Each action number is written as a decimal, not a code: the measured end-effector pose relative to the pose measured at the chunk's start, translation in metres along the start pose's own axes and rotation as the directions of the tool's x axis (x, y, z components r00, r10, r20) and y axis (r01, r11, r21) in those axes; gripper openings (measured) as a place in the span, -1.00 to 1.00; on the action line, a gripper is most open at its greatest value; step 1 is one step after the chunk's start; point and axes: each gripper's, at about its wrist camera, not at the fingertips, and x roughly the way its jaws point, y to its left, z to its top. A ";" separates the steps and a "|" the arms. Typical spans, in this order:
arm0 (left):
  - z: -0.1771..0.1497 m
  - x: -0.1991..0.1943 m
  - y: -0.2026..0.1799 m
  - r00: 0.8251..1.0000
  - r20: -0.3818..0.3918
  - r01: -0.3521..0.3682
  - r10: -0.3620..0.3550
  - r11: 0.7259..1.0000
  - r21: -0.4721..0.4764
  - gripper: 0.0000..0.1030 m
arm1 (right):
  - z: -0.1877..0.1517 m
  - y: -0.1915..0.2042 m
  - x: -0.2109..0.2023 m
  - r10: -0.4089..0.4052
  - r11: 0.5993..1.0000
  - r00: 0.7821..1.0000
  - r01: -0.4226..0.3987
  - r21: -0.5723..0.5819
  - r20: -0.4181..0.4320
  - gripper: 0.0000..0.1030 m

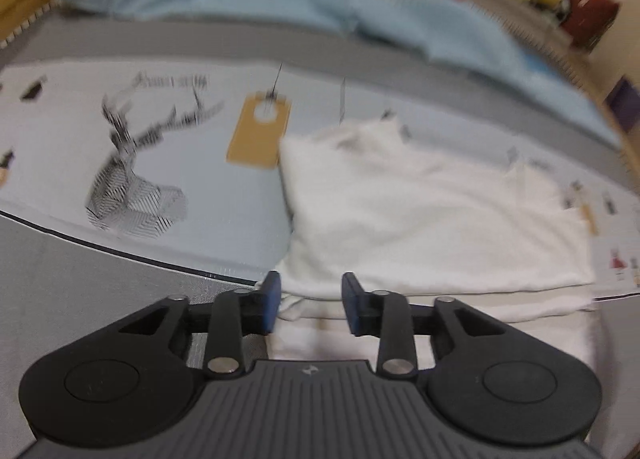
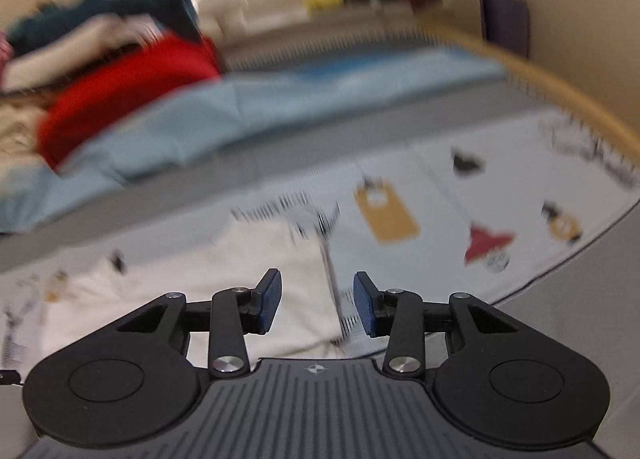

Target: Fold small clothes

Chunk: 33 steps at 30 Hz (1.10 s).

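A white garment (image 1: 432,219) lies partly folded on a pale printed mat (image 1: 192,187). In the left wrist view my left gripper (image 1: 310,305) is open over the garment's near left corner, with the cloth below and between the blue pads. In the right wrist view the same white garment (image 2: 224,287) lies low at left. My right gripper (image 2: 316,305) is open above its right edge, holding nothing. Both views are blurred by motion.
The mat shows a deer drawing (image 1: 132,179) and a tan tag print (image 1: 260,131). Behind it lie a light blue cloth (image 1: 320,7) and a red garment (image 2: 128,91). A wooden bed edge (image 2: 560,91) curves at the right. Grey bedding (image 1: 80,279) borders the mat.
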 end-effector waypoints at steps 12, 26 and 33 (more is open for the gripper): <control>-0.144 -0.119 0.030 0.997 0.059 0.054 -0.058 0.997 0.062 0.31 | -0.122 -0.052 -0.136 0.048 0.998 0.988 -0.052 -0.021 -0.150 -0.08; -0.214 -0.070 0.071 0.975 -0.214 0.032 -0.057 0.993 -0.118 -0.16 | -0.211 -0.098 -0.111 -0.009 0.986 0.933 0.068 0.152 -0.358 -0.09; -0.224 -0.053 0.071 0.963 -0.263 0.016 -0.049 0.992 -0.125 -0.24 | -0.219 -0.098 -0.103 -0.031 0.990 0.920 0.084 0.117 -0.391 -0.09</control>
